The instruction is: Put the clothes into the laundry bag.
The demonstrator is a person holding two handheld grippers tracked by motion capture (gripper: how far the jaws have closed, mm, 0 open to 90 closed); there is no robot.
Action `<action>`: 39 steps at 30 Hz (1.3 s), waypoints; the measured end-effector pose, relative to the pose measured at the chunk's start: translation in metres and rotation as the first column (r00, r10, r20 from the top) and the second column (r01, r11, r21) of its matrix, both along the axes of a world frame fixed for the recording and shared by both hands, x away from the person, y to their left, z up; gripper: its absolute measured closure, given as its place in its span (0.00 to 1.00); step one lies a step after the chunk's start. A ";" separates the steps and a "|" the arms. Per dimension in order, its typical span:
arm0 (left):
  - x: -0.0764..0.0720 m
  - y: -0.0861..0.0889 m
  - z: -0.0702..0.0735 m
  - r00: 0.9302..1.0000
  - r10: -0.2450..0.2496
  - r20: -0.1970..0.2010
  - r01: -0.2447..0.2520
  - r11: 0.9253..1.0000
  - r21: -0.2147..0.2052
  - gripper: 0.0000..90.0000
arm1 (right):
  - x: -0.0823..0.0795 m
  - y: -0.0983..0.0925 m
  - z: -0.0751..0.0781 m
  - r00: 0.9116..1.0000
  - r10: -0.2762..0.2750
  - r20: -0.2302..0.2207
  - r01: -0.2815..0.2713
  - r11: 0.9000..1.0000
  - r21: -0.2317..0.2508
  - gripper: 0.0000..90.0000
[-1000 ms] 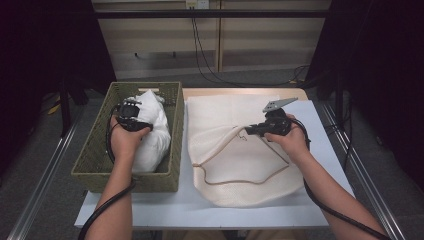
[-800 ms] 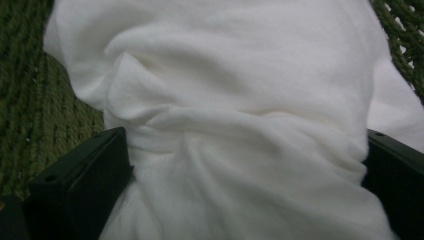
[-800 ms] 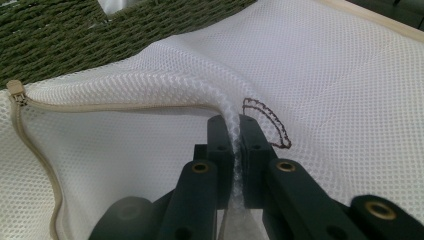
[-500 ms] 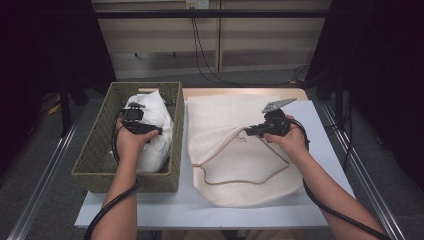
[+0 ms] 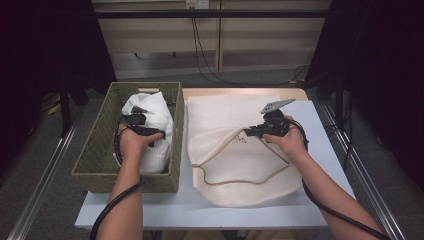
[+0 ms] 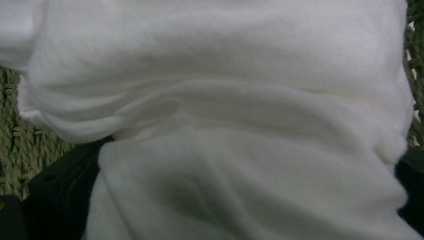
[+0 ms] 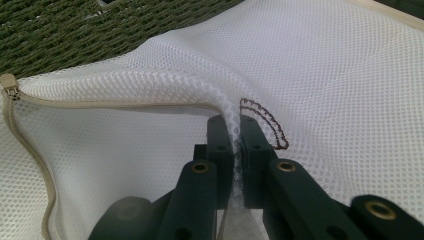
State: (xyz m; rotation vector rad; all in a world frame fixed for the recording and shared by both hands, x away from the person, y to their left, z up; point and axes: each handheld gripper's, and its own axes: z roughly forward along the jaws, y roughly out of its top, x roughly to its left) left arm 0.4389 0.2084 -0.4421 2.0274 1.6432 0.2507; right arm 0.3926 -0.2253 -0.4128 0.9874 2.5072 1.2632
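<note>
high view: left gripper (image 5: pixel 141 121) jaws, just opened wide, straddle a white fleece bundle (image 5: pixel 150 131) in an olive woven basket (image 5: pixel 95 155). right gripper (image 7: pixel 238 150) is clamped on a white mesh laundry bag (image 7: pixel 325 90).

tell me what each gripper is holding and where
Right gripper pinches the mesh bag's upper layer by its zipper opening. Left gripper, open, straddles the white cloth.

A white rectangular table (image 5: pixel 320 130) is standing at centre, a bare strip showing at six o'clock; black cables (image 5: pixel 200 47) are hanging at twelve o'clock against a pale panelled wall (image 5: pixel 150 50); metal floor rails (image 5: pixel 45 180) are running at four and eight o'clock.
</note>
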 end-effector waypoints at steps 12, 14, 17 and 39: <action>-0.001 -0.003 -0.007 0.998 -0.062 -0.002 0.062 0.996 0.060 0.19 | 0.001 -0.001 0.000 1.000 -0.006 -0.002 0.006 1.000 0.005 0.96; -0.001 -0.003 -0.007 0.997 -0.074 -0.002 0.074 0.995 0.070 0.24 | 0.001 0.000 0.000 1.000 -0.005 0.001 0.005 1.000 0.000 0.96; -0.002 -0.002 -0.006 0.997 -0.079 -0.008 0.080 0.995 0.060 0.30 | 0.000 0.000 0.001 1.000 -0.001 0.007 0.001 1.000 0.000 0.96; 0.001 0.010 0.045 0.998 -0.024 0.065 0.022 0.999 0.031 0.51 | 0.018 -0.007 0.012 0.998 -0.055 0.013 0.054 0.998 0.041 0.96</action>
